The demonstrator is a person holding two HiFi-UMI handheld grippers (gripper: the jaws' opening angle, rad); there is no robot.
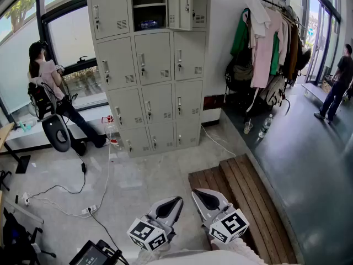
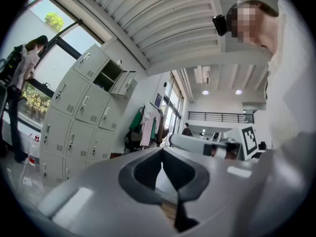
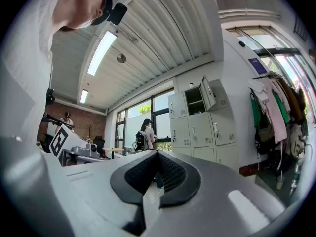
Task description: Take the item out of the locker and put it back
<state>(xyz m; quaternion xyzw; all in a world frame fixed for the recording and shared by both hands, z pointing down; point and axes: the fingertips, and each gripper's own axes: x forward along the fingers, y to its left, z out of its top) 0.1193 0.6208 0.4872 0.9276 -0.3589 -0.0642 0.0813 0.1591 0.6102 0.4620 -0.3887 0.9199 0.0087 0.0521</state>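
Two hand-held grippers wait low over the floor, the left gripper and right gripper both closed and empty. Far ahead of and above them, in the locker bank's one open compartment, lies a small dark blue item, its long axis seemingly side to side. It is too small to identify. It looks light, and is probably best pinched mid-length across its narrow width.

You can't tell what the small dark item in the open compartment is; it's too small. The locker is cut off at the head view's top edge. Behind your left gripper and right gripper, the bottom edge cuts off your hands.
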